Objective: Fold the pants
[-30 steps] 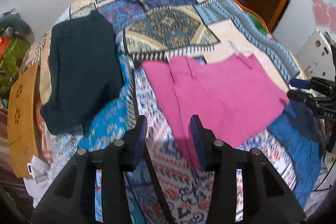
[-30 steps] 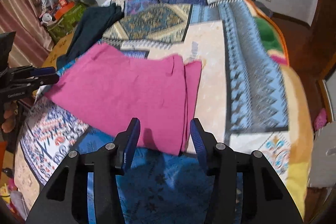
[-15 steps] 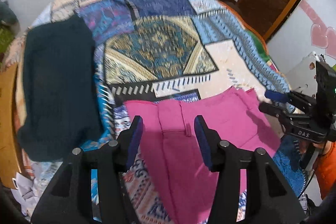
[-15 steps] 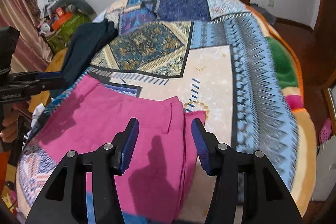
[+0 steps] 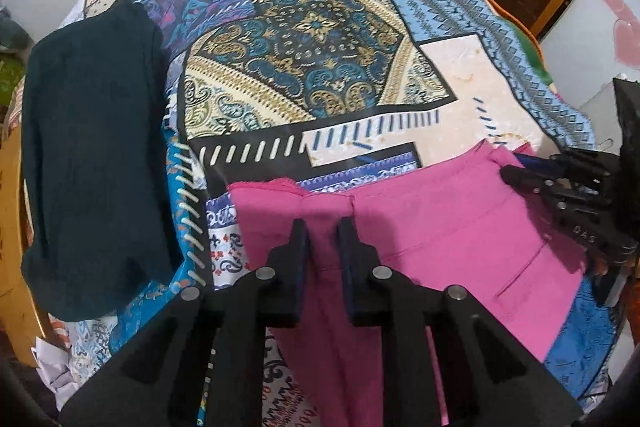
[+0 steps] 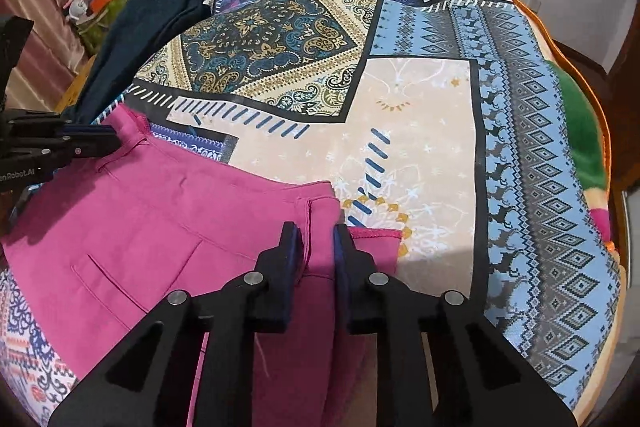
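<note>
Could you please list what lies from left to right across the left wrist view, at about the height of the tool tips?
Dark teal folded garment → patchwork-patterned bedspread → left tool, its tips pinching the bright pink fabric pants → black right tool at the pants' far corner.

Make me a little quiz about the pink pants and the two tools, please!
1. True or false: the dark green garment lies on top of the pink pants.
2. What has the left tool pinched between its fingers?
3. In the right tool's view, the other tool sits at the: A) far left B) far right C) top.

Key: 1. False, they lie apart on the patchwork bedspread. 2. A fold of the pants. 3. A.
</note>
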A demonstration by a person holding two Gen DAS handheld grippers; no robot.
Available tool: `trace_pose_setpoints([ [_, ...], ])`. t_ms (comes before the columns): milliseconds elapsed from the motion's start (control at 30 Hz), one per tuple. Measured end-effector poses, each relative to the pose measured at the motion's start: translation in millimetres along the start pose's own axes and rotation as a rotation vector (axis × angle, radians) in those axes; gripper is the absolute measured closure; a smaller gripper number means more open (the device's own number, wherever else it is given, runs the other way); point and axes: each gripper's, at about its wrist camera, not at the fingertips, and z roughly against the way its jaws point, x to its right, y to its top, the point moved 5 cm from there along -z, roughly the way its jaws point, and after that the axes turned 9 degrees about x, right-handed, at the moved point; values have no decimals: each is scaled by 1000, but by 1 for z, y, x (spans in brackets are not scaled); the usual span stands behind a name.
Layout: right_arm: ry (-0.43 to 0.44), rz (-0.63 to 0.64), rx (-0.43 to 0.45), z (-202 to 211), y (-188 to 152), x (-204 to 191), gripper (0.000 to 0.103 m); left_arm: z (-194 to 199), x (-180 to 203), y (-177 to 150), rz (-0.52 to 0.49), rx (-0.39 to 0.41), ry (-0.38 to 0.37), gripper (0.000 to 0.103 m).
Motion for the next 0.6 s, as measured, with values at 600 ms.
trace_pose_setpoints([
  [600, -31, 6, 11, 46, 13, -2, 73, 64, -4, 21, -5, 113, 66, 79],
])
